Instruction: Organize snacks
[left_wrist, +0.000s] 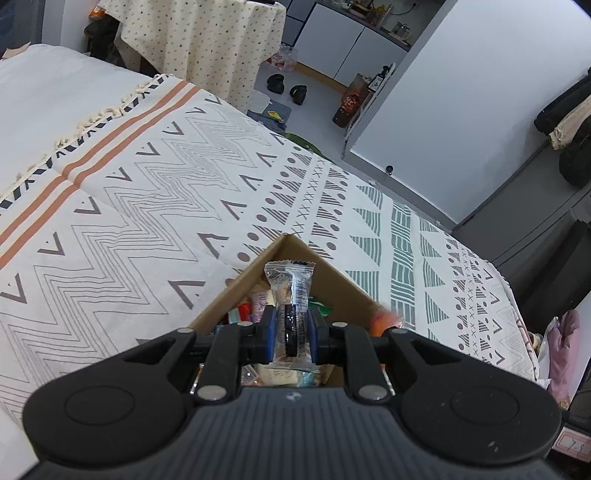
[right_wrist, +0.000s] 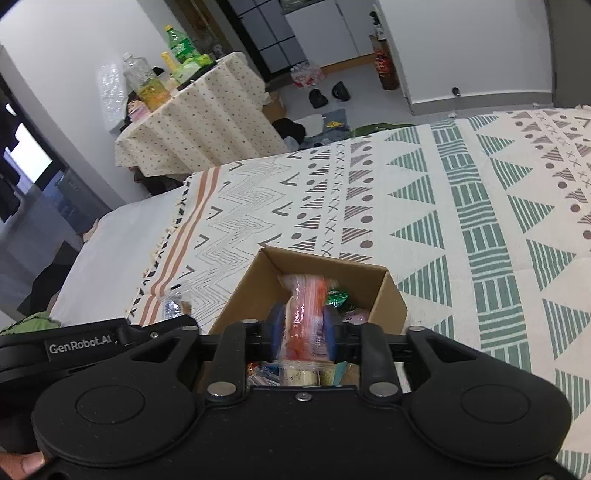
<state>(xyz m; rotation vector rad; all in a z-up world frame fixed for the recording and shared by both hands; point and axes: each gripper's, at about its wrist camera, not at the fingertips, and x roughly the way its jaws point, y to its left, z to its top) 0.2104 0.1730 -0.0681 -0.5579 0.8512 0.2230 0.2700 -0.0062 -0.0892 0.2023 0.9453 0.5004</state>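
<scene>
While both grippers hover over the cardboard box (right_wrist: 384, 302) on the bed, left fingers (left_wrist: 268, 325) clamp a clear-wrapped snack (left_wrist: 291, 295), long axis toward 12 o'clock; right fingers (right_wrist: 277, 325) clamp an orange packet (right_wrist: 304, 314), likewise.

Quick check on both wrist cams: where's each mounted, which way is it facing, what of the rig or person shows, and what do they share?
Left wrist: on the left gripper, looking forward and down over its fingers at a clear-wrapped snack above the box; only the gripper shows.
Right wrist: on the right gripper, same angle, holding an orange snack; the left gripper's body and a fingertip show.
Shared: box, patterned bedspread, draped table.
</scene>
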